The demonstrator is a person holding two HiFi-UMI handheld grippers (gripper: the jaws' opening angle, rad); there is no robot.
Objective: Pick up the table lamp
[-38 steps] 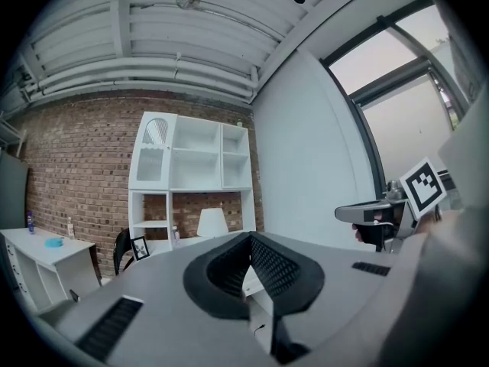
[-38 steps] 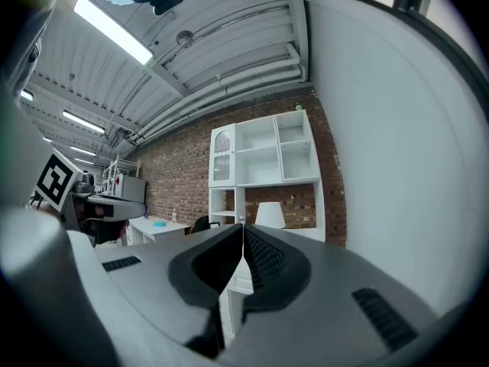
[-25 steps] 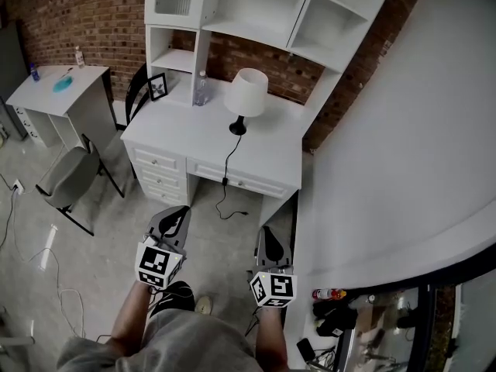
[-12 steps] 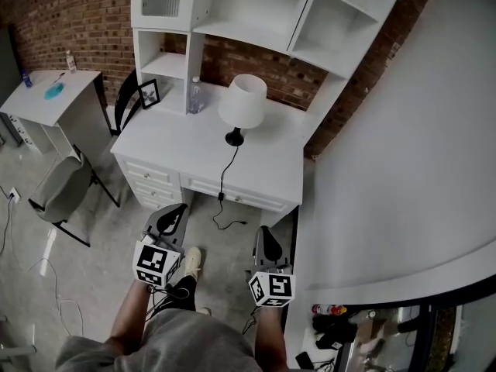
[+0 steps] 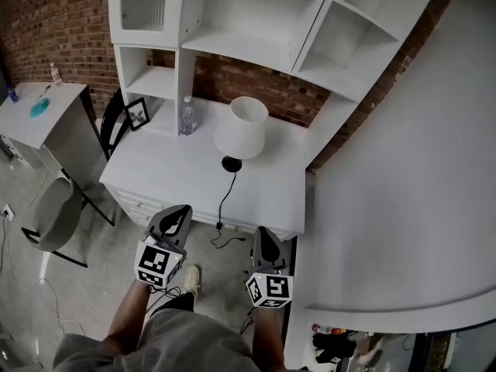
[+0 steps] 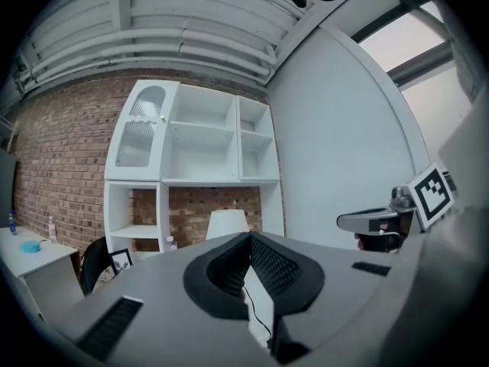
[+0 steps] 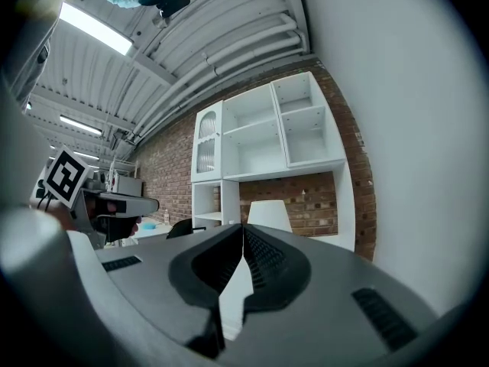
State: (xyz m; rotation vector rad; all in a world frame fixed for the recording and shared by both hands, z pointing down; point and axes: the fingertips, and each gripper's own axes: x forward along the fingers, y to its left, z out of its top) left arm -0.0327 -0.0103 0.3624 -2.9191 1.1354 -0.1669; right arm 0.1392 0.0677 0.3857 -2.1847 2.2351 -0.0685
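Brick wall runs behind everything. At your far left a small grey side table [image 5: 35, 118] stands against it, with a grey chair [image 5: 58, 211] just in front and open concrete floor [image 5: 89, 273] around them. Next comes the white desk [image 5: 170, 169], its front edge facing you. A picture frame [image 5: 137, 115] and a clear bottle [image 5: 186, 118] sit at its back, under the white shelf unit [image 5: 232, 22].

Your left gripper [image 5: 179, 214] is near that front edge, jaws pressed together with nothing between them. The table lamp [image 5: 241, 129] stands upright on the desk's rear right part, a white shade over a black base. Its black cord [image 5: 225, 204] trails over the front edge between your two grippers. Your right gripper [image 5: 263, 237] is beside the left, also closed on nothing and well apart from the lamp. On the right, the desk's end sits close against a big white wall [image 5: 403, 169], so room is tight on that side.
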